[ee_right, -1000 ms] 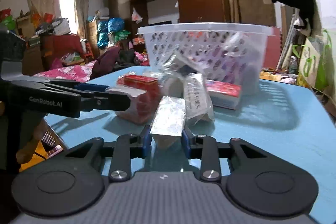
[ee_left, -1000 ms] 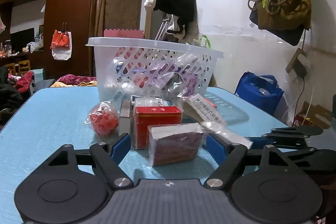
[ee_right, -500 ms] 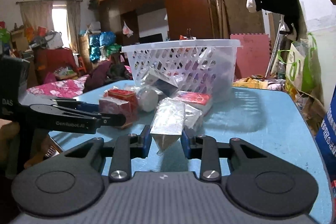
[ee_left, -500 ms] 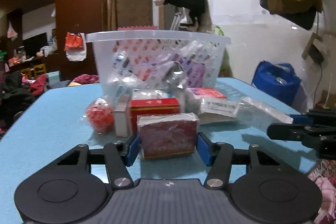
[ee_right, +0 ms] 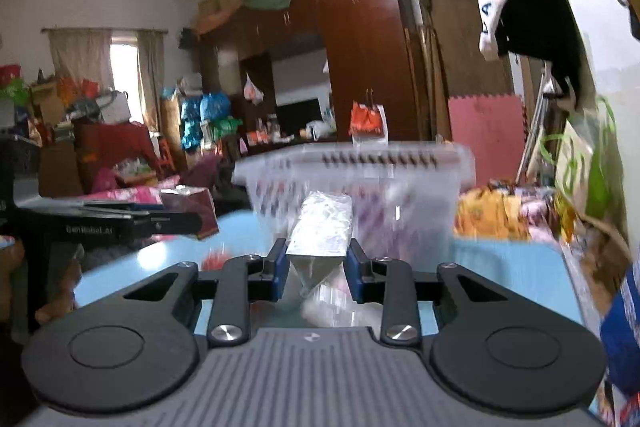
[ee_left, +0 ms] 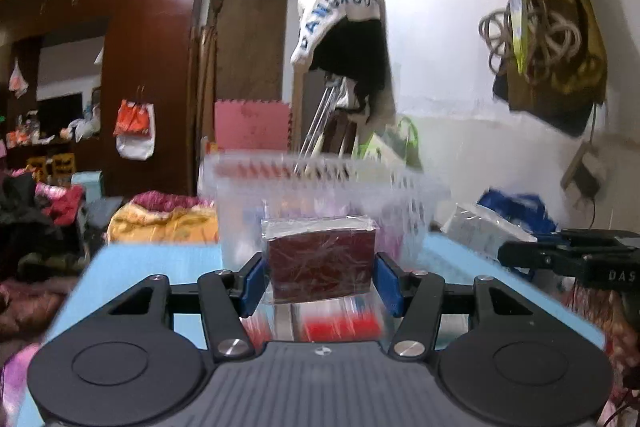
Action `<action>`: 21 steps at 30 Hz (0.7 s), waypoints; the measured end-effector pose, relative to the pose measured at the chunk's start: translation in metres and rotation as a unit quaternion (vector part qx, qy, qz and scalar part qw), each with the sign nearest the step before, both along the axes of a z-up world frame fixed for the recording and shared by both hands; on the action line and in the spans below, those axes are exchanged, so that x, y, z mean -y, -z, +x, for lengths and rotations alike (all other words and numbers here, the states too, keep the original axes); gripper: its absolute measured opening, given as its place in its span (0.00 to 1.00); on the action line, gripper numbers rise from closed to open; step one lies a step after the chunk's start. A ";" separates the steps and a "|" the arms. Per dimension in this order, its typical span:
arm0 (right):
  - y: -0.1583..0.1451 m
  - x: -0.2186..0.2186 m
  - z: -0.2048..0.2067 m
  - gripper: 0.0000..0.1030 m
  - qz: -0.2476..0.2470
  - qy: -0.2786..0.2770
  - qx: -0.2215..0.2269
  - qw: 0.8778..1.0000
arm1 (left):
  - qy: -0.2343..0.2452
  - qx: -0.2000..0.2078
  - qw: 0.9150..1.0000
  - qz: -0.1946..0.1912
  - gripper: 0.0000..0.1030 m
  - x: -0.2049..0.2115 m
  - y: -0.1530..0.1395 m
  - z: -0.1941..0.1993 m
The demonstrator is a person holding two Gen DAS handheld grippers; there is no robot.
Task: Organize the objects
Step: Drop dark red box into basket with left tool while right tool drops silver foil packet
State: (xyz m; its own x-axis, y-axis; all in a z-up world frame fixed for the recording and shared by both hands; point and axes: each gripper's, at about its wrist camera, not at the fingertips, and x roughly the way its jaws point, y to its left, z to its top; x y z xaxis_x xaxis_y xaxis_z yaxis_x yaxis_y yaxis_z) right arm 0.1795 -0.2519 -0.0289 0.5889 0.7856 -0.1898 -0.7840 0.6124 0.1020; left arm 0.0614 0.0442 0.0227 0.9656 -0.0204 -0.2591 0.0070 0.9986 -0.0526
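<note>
Left jaws stand about half apart, clamped on a dark red box wrapped in clear film point(ee_left: 322, 263); both blue pads point(ee_left: 253, 283) press its side faces. Left gripper point(ee_left: 320, 281) carries the box clear of the blue table point(ee_left: 132, 267), with a gap visible under the box's lower edge. Right jaws narrow, gripping a silver foil packet point(ee_right: 322, 229) by its near, lower end; the packet tilts up and away from the right gripper point(ee_right: 318, 273), its bottom corner hanging below the pads.

Outward from left gripper: directly under the box, blurred red packages point(ee_left: 340, 327) lie on the table. Just beyond the box stands the white perforated basket point(ee_left: 320, 187), rim about level with the box's top edge, contents blurred. Table's left edge runs bare. To the right, the other gripper with the foil packet point(ee_left: 486, 229) sits near, apart from the box.

Outward from right gripper: clear wrapped items point(ee_right: 340, 307) lie below the packet. Basket point(ee_right: 360, 179) straight ahead, its rim above the packet's top. Bare table to the right of the basket up to the far edge. Left gripper with the red box point(ee_right: 190, 209) is at the left, near the basket's left wall, not touching it.
</note>
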 end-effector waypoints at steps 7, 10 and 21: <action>-0.053 -0.055 0.066 0.32 -0.032 0.019 0.011 0.999 | 0.005 -0.020 1.000 -0.020 0.59 -0.009 -0.063 0.092; -0.055 -0.083 0.108 0.32 -0.064 0.029 -0.027 0.997 | -0.010 -0.085 0.996 -0.032 0.59 -0.005 -0.064 0.155; -0.043 -0.072 0.096 0.92 -0.067 0.052 -0.001 0.996 | -0.010 -0.076 0.995 -0.057 0.72 -0.017 -0.049 0.148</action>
State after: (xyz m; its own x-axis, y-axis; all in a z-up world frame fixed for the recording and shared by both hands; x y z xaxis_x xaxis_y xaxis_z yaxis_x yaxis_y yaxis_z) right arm 0.2753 -0.1794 0.0139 0.6656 0.6873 -0.2907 -0.7149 0.6990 0.0157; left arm 0.2091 0.0615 0.0721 0.9163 -0.0382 -0.3986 -0.0301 0.9860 -0.1638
